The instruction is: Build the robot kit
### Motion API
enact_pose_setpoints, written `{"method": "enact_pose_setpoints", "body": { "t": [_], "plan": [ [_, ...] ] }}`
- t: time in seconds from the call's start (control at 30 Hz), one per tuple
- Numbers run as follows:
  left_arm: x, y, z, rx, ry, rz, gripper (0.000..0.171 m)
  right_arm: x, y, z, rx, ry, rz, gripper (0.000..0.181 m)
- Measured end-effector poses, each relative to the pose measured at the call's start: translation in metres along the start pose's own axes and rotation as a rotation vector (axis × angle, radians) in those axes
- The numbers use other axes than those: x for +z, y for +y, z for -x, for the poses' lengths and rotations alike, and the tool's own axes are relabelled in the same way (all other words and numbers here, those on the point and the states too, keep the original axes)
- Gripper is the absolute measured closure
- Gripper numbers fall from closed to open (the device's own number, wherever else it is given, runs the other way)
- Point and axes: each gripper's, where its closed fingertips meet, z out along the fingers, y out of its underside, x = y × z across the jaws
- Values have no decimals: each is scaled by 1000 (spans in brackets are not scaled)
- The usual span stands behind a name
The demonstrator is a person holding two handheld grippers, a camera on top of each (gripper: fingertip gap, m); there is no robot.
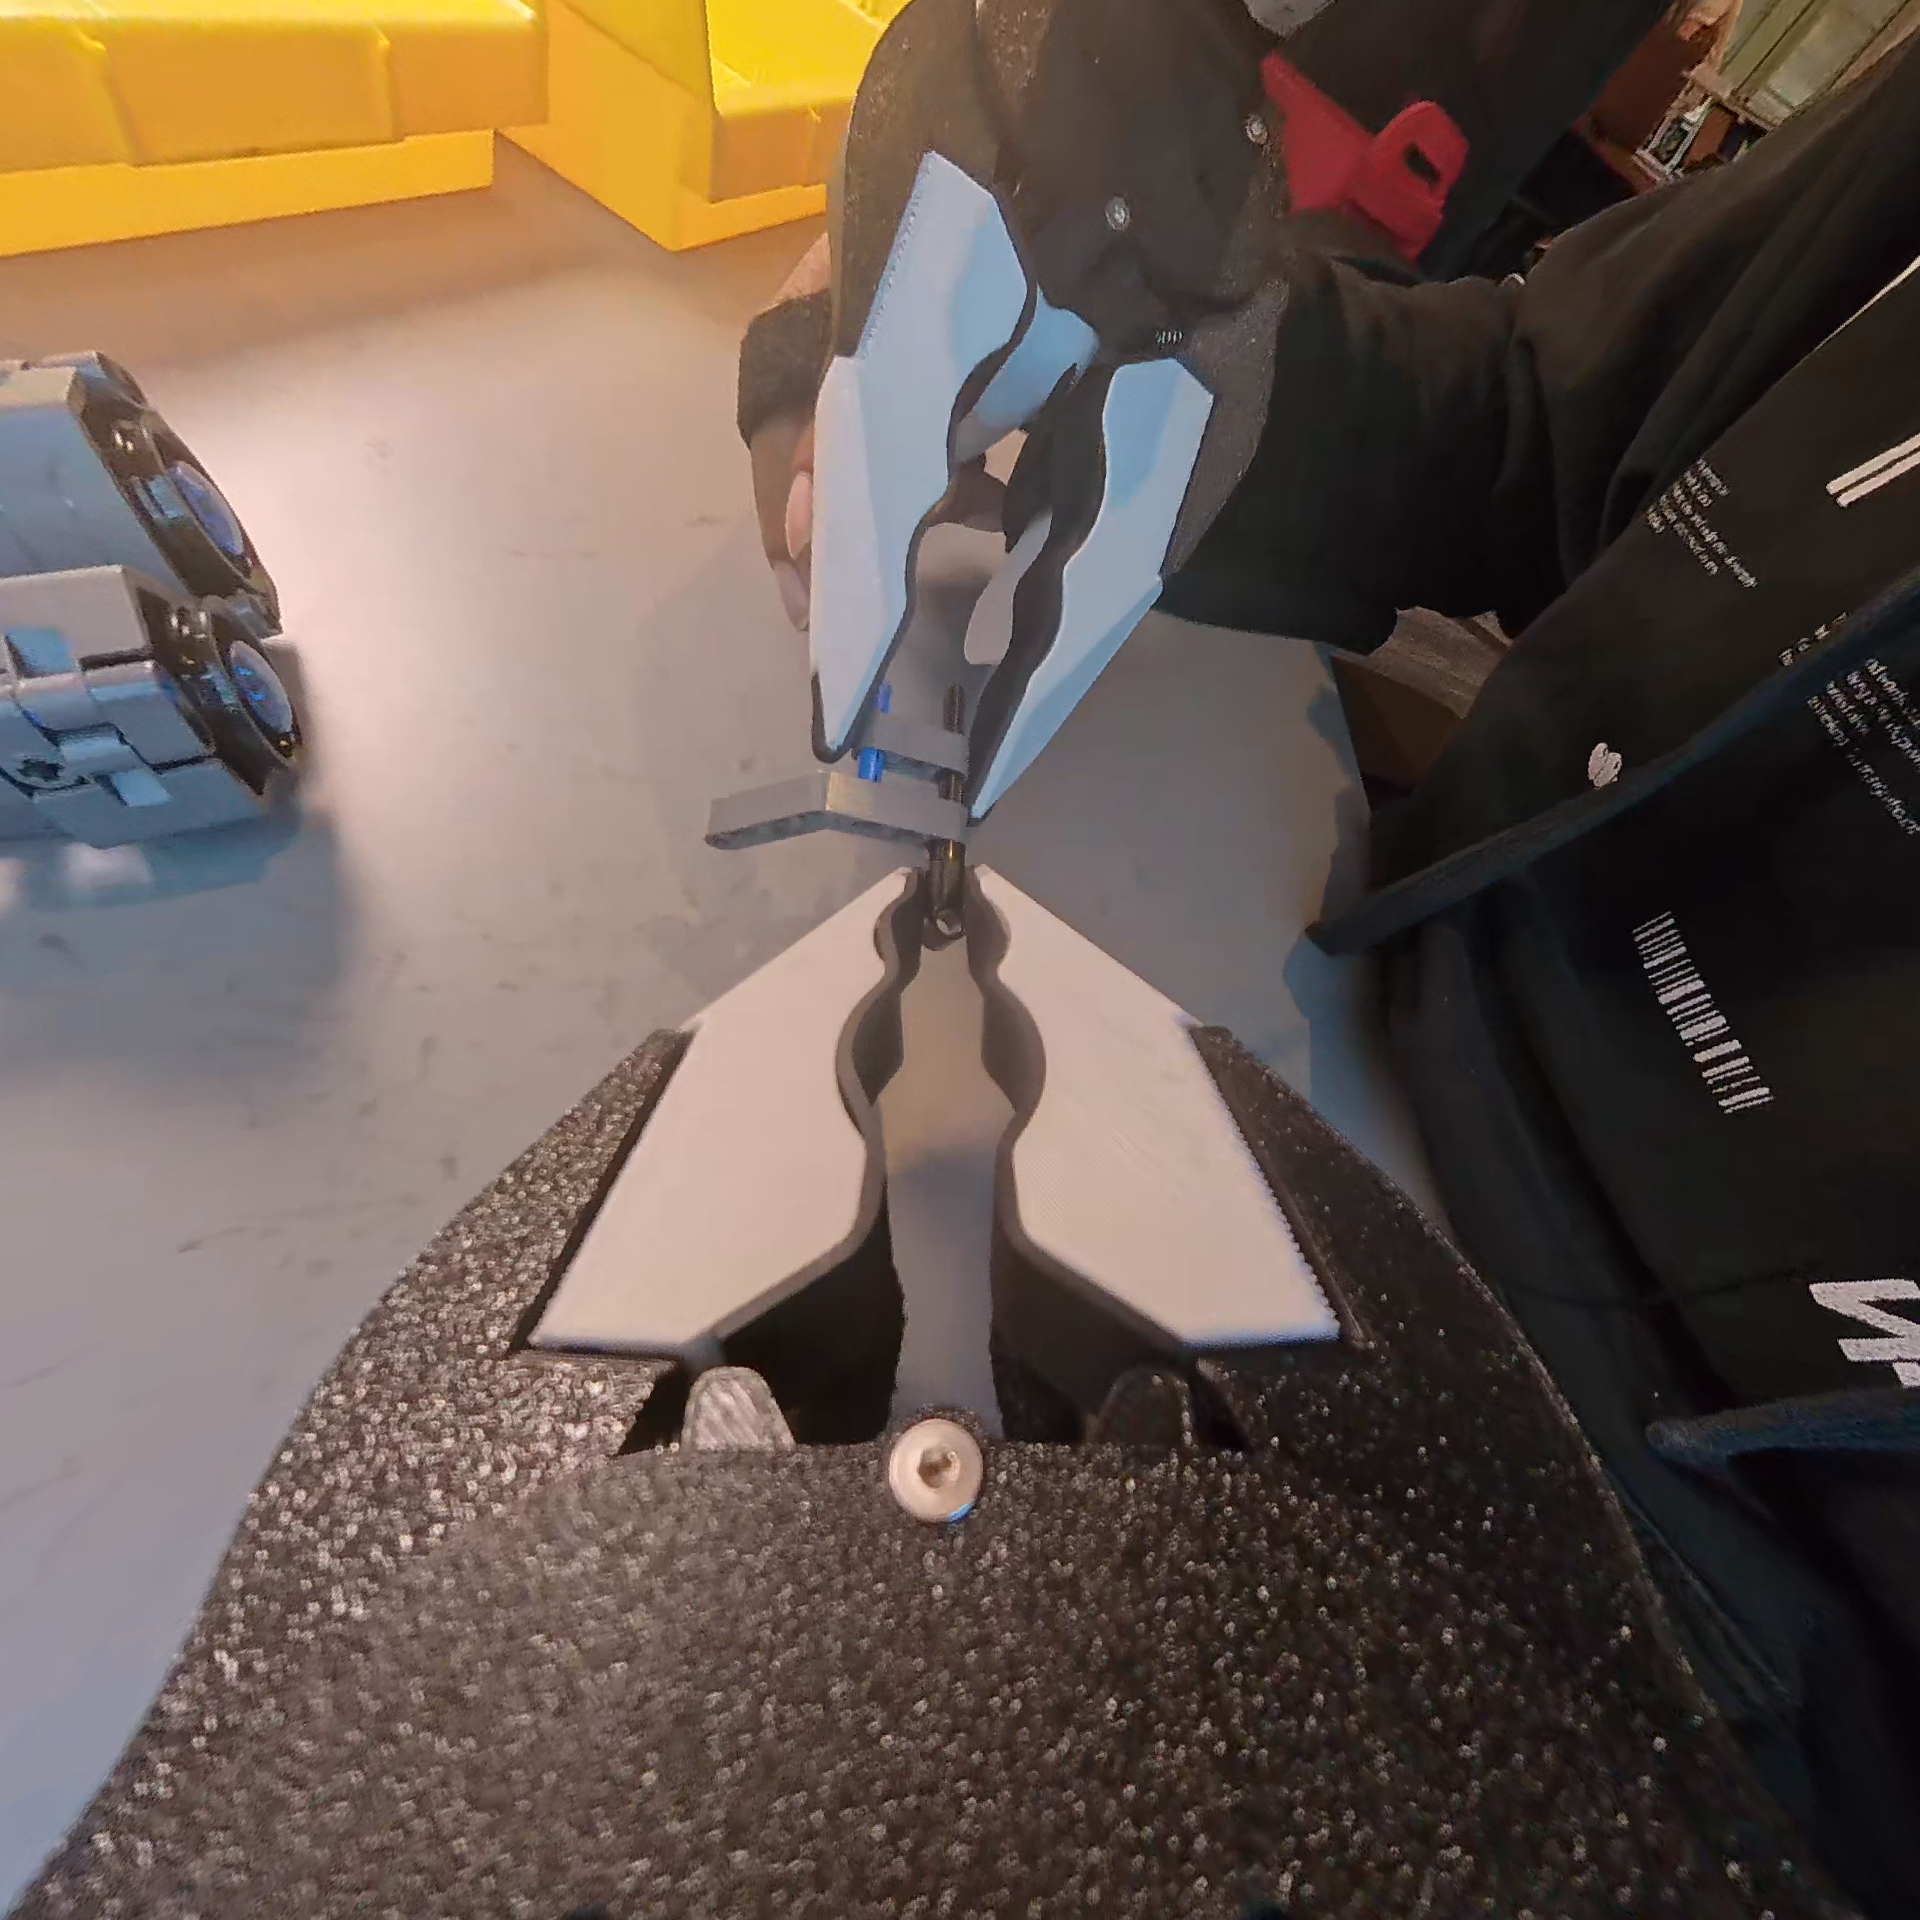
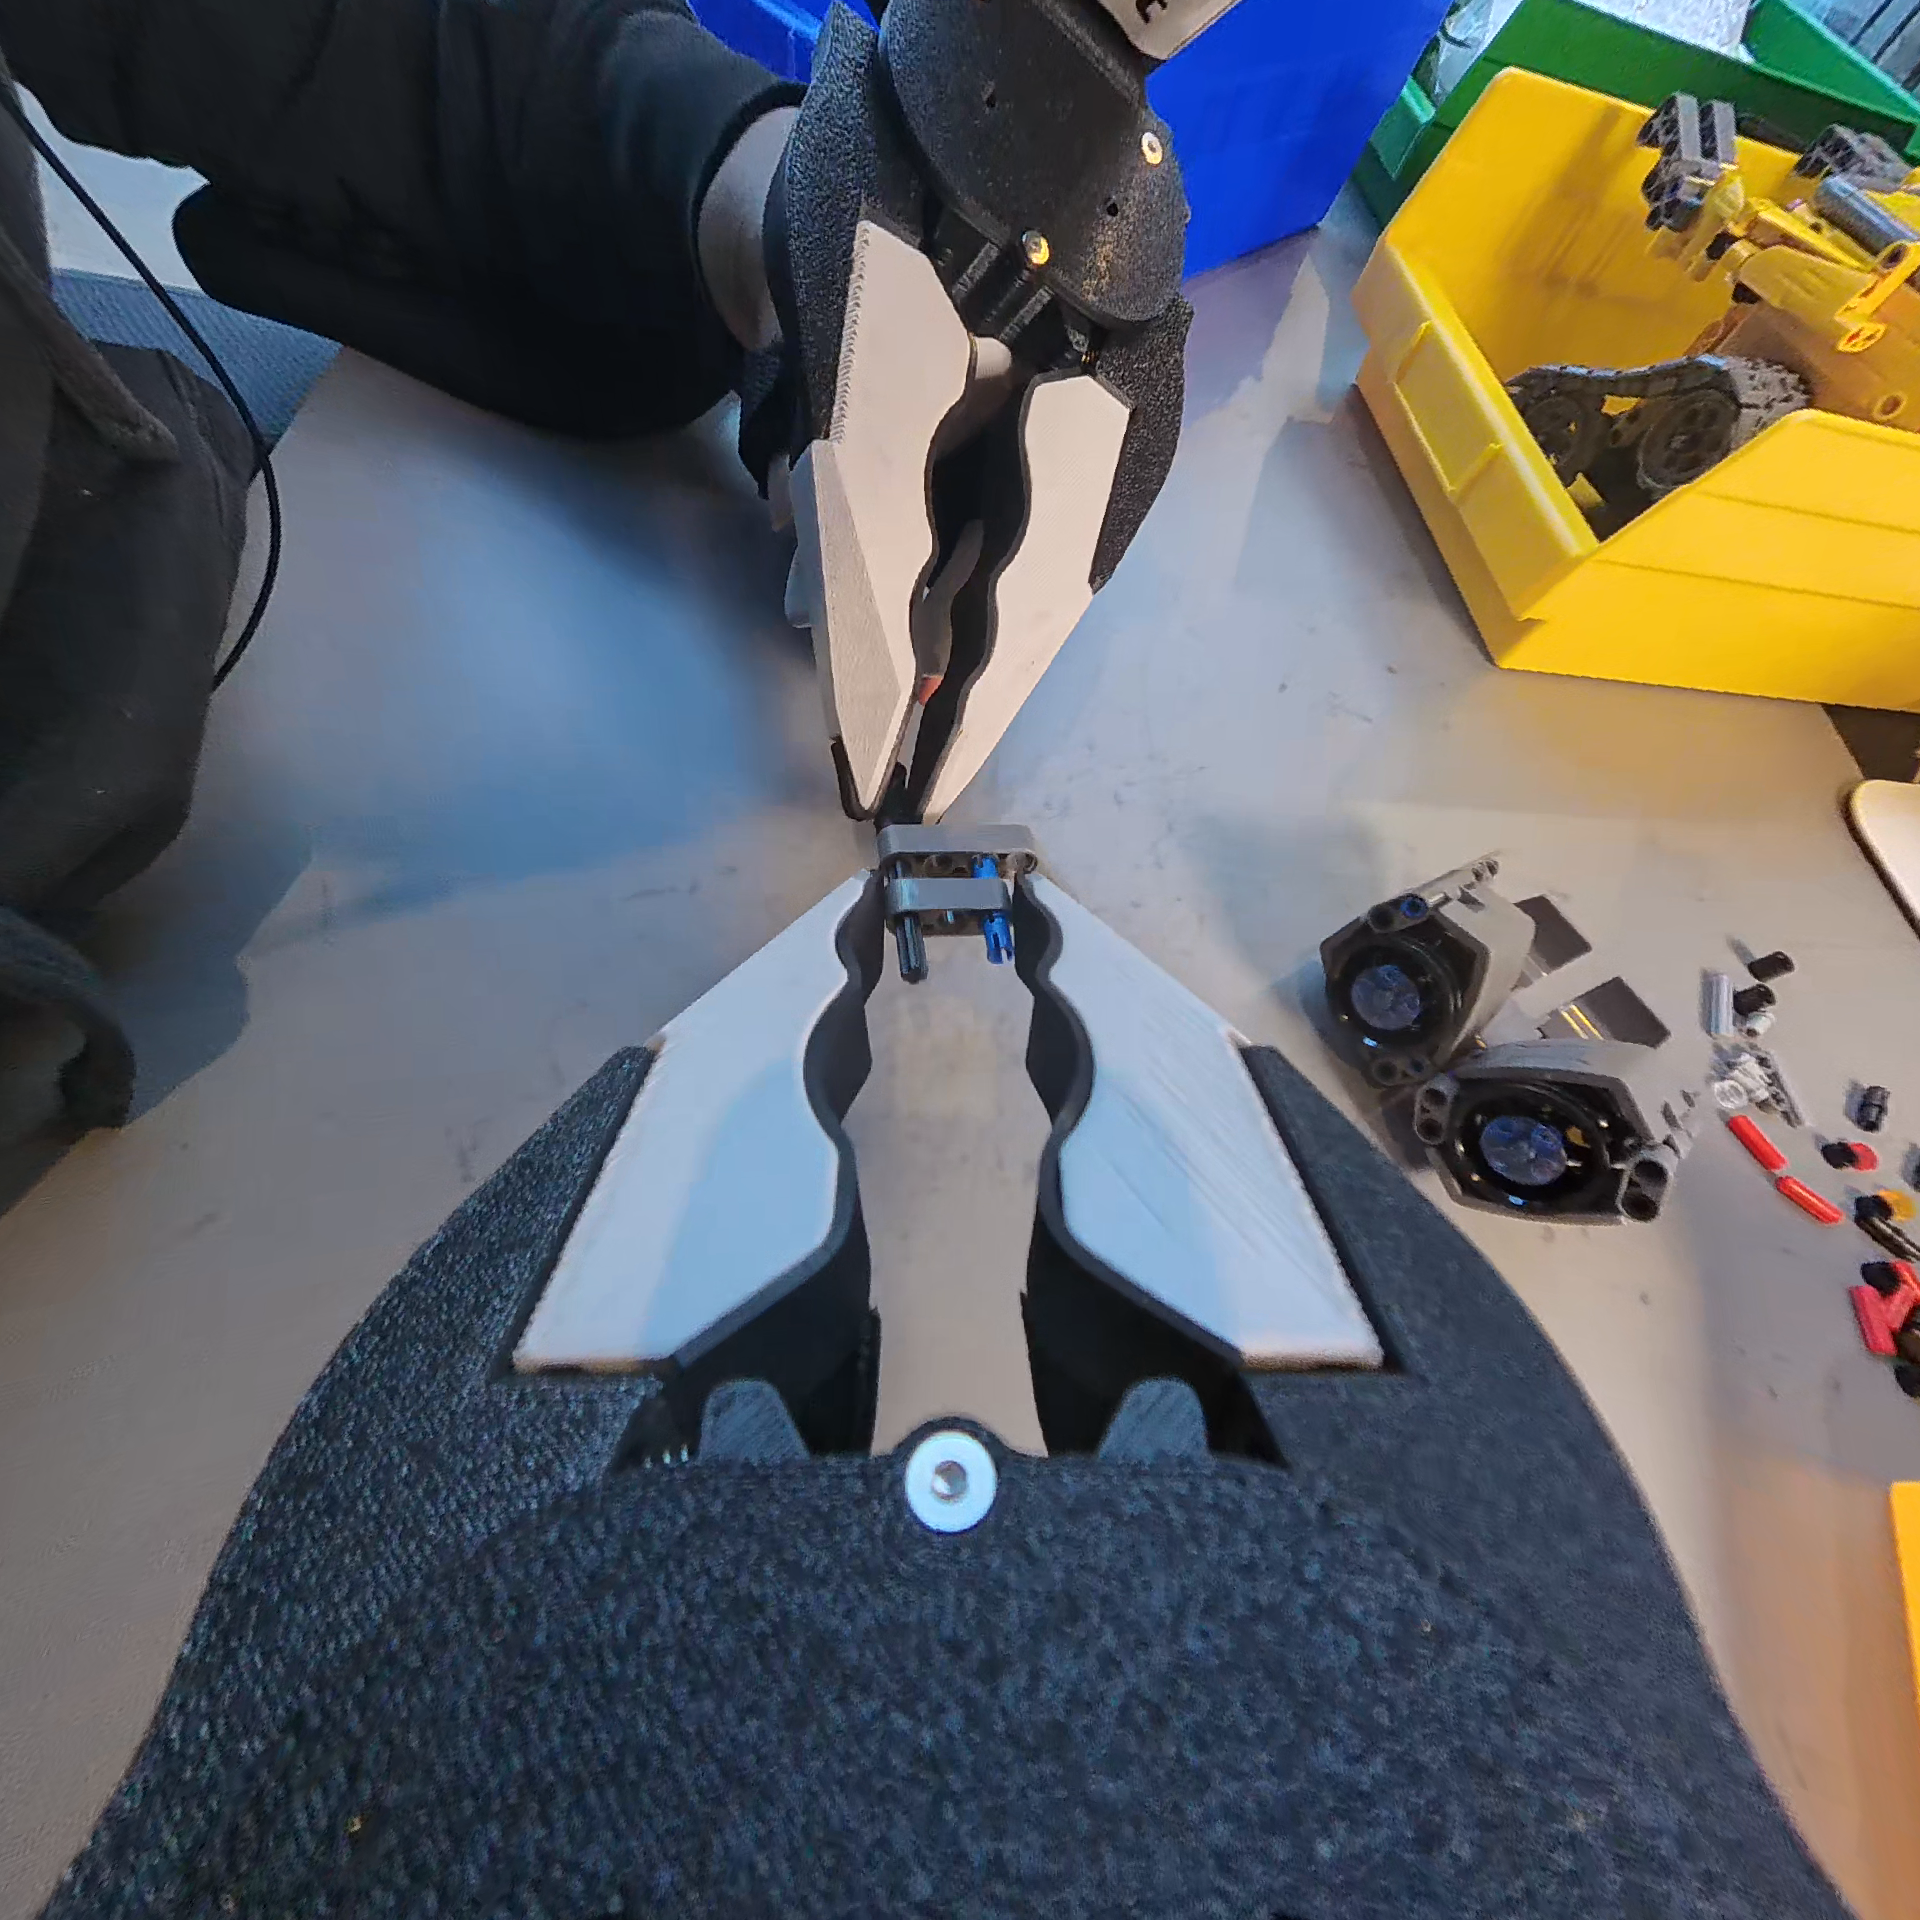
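Above the grey bench (image 2: 1195,727), the right hand-held gripper (image 2: 940,894) clasps a small grey beam assembly (image 2: 951,868) while the left hand-held gripper (image 1: 940,883) pinches its black pin (image 1: 943,899); a skewed pull could snap either grip loose.

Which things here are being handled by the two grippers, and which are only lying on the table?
Being handled:
- left gripper, jaws shut on a black pin
- right gripper, jaws shut on a grey beam piece that the pin meets

Lying about:
- two grey motors
- small loose parts
- yellow bin holding a tracked model
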Motion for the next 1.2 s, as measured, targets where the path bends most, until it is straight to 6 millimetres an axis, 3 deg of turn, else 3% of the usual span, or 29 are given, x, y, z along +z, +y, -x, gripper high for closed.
{"method": "enact_pose_setpoints", "body": {
  "t": [0.17, 0.43, 0.57, 0.8, 1.03, 1.2],
  "plan": [
    [-4, -9, 0, -66, 24, -70, 166, 2, -4, 0, -10, 21, -14, 158],
    [-17, -34, 0, -434, 234, -289, 161, -8, -25, -11, -44, 110, -113, 158],
    [-18, -32, 8, -505, 236, -301, 147, -11, -32, -11, -69, 127, -143, 158],
    [-14, -32, 1, -579, 310, -300, 155, -7, -31, -6, -94, 121, -127, 158],
    [-32, -32, 23, -626, 225, -353, 152, -10, -29, -12, -75, 139, -137, 158],
    [-36, -31, 11, -820, 419, -378, 145, -16, -37, -20, -90, 198, -178, 158]
  ]
}}
